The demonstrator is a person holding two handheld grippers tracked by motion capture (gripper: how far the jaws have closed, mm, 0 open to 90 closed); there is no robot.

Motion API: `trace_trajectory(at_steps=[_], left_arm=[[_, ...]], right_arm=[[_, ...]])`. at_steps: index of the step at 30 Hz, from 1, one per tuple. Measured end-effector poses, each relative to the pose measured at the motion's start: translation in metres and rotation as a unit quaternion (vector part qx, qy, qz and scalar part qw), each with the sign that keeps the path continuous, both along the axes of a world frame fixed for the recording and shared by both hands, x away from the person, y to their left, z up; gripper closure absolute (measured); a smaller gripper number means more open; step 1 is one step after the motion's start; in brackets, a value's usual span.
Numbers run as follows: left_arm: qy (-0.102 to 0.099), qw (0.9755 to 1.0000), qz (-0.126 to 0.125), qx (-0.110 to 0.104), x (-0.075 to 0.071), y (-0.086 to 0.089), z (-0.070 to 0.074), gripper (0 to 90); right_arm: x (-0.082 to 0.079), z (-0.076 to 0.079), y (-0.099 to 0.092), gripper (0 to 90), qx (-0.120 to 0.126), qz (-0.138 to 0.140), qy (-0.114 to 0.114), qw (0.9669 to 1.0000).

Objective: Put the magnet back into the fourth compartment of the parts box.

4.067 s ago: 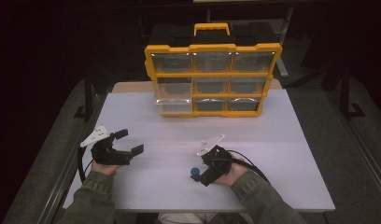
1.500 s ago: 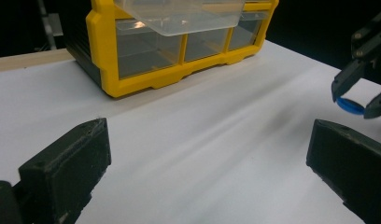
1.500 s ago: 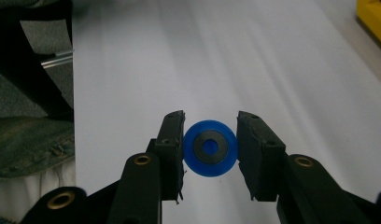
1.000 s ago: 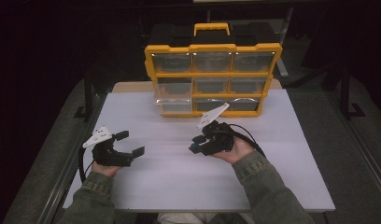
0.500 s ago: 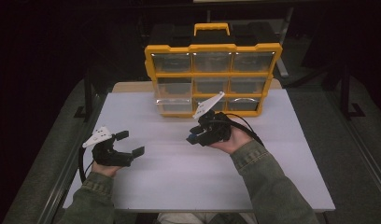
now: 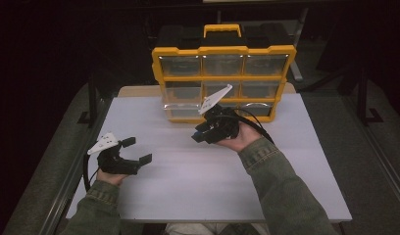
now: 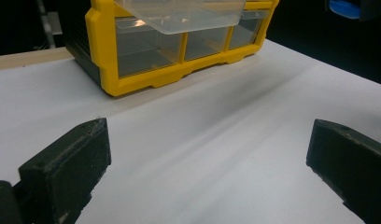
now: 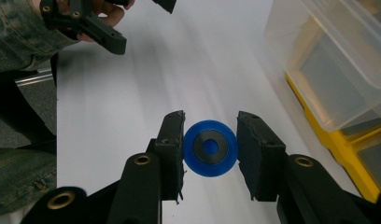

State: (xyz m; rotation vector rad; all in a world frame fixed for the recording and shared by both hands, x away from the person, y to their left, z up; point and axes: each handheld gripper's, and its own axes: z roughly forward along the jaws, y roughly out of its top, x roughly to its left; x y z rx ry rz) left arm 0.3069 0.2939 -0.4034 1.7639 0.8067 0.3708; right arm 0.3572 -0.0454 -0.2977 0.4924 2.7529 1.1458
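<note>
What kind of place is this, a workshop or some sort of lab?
Probably a lab set up for recording handling tasks. A plain white table stands among dark surroundings, bearing a yellow plastic organiser with clear drawers. A person holds a black hand-held gripper in each hand; the right gripper clamps a small blue disc.

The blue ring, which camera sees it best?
The right gripper view: the blue ring sits face-on, pinched between the black jaws. The left gripper view catches just a blue sliver at its top right corner. In the high view I cannot make it out.

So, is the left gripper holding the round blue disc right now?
No, the left gripper has its jaws spread wide over bare table, while the round blue disc sits clamped in the right gripper.
</note>
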Motion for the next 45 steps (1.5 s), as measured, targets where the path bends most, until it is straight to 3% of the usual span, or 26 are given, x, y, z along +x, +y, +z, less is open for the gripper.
trace_trajectory(at_steps=[8,11,26,29,45], left_arm=[[-0.001,1.0,0.001,0.0,0.0,0.001,0.0,0.0],[-0.003,1.0,0.001,0.0,-0.001,0.0,0.001,0.0],[-0.002,1.0,0.001,-0.002,-0.001,0.001,0.001,0.0],[-0.001,1.0,0.0,-0.002,0.0,0.001,0.001,0.0],[0.006,1.0,-0.005,-0.004,0.006,-0.001,-0.003,0.0]], right_arm=[[0.004,0.013,0.002,61.5,0.0,0.0,-0.009,1.0],[0.005,0.016,0.002,61.5,0.012,0.004,-0.009,0.9999],[0.022,0.043,0.014,61.6,0.011,0.003,-0.018,0.9998],[0.023,0.045,0.016,61.6,0.008,0.001,-0.027,0.9996],[0.055,0.049,0.019,61.6,0.012,-0.008,-0.018,0.9997]])
